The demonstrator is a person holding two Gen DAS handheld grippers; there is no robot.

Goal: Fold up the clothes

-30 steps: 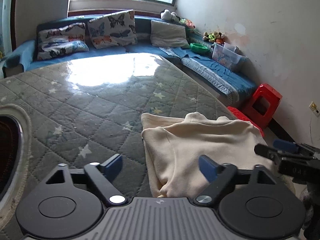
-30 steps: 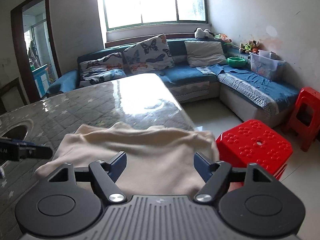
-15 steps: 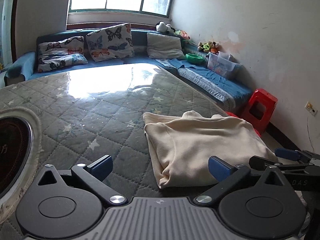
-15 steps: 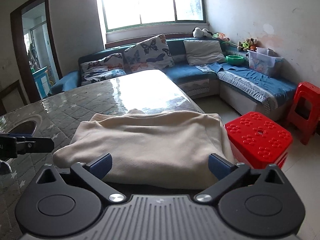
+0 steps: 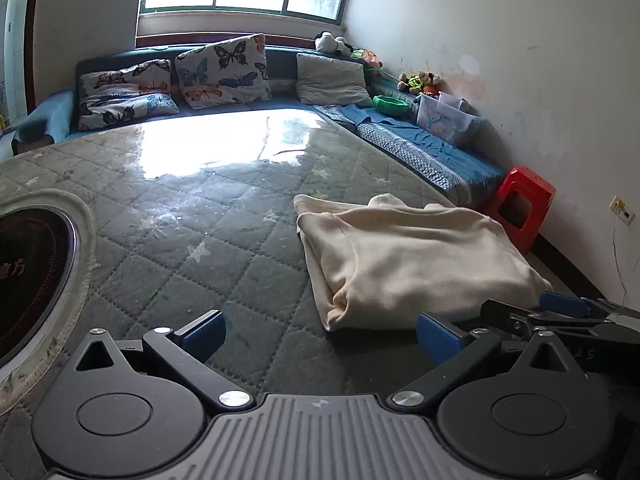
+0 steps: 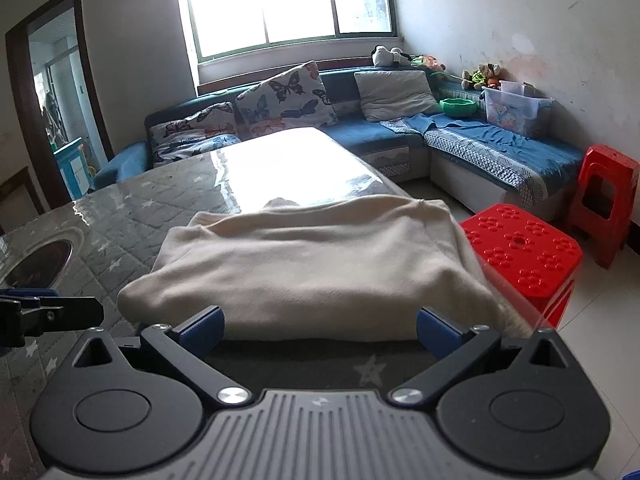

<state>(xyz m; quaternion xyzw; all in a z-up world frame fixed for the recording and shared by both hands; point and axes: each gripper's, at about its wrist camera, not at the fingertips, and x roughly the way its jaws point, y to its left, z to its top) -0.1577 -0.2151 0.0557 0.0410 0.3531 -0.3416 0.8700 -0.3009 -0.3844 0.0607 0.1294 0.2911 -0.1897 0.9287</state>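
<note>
A cream sweater (image 5: 408, 264) lies folded into a rectangle on the quilted grey table (image 5: 208, 224), near its right edge. It also shows in the right wrist view (image 6: 312, 268). My left gripper (image 5: 320, 332) is open and empty, just short of the sweater's near left corner. My right gripper (image 6: 318, 326) is open and empty, just short of the sweater's near edge. The right gripper's fingers (image 5: 560, 312) show at the right of the left wrist view. The left gripper's fingers (image 6: 48, 312) show at the left of the right wrist view.
A round inset burner (image 5: 28, 276) sits in the table at the left. A red stool (image 6: 524, 256) stands right of the table, a taller one (image 6: 604, 200) by the wall. A blue corner sofa (image 6: 472, 148) with butterfly pillows lines the back.
Both grippers have opened wider and pulled back toward me from the sweater. The sweater now lies flat and free on the table.
</note>
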